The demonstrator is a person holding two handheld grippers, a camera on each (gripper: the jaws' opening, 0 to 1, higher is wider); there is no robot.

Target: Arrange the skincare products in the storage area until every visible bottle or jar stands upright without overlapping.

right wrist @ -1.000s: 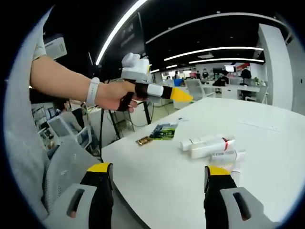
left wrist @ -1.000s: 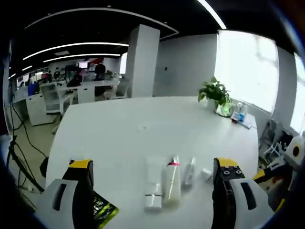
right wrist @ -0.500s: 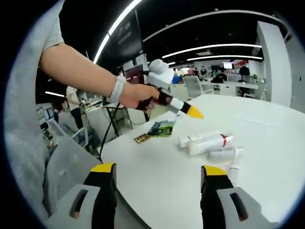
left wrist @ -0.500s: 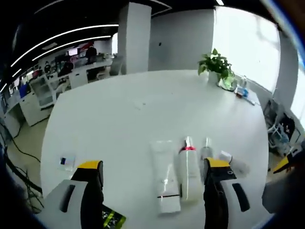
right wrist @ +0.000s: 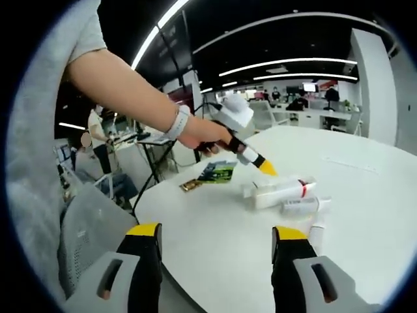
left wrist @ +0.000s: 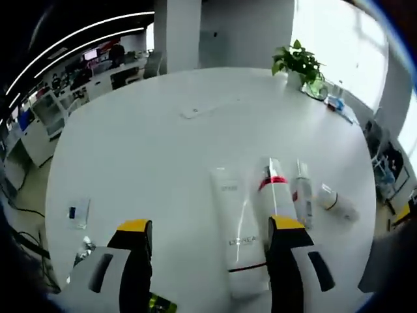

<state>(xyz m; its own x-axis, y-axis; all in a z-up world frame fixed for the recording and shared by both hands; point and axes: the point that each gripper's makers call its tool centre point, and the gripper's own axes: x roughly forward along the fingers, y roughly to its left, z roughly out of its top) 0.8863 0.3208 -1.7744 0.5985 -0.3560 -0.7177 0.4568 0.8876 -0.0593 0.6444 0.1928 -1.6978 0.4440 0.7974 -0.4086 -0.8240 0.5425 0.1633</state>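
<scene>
Several skincare products lie flat side by side on the white table (left wrist: 150, 163). A white tube (left wrist: 238, 235) lies between my left gripper's jaws. To its right come a bottle with a red band (left wrist: 273, 192), a slim bottle (left wrist: 301, 195) and a small bottle (left wrist: 335, 203). My left gripper (left wrist: 210, 228) is open, low over the near end of the tube. In the right gripper view a hand holds the left gripper (right wrist: 266, 168), its yellow tip close above the same products (right wrist: 280, 191). My right gripper (right wrist: 218, 232) is open over the table, short of them, with nothing between its jaws.
A potted plant (left wrist: 298, 62) stands at the table's far edge. A small clear packet (left wrist: 77, 213) and a green packet (left wrist: 159, 303) lie near the front left. The green packet (right wrist: 218, 171) and a gold sachet (right wrist: 191, 186) sit by the table edge. A grey chair (right wrist: 85, 222) is alongside.
The left gripper has tipped down and come forward over the products, the white tube now between its jaws. In the right gripper view the hand has lowered it toward the tubes.
</scene>
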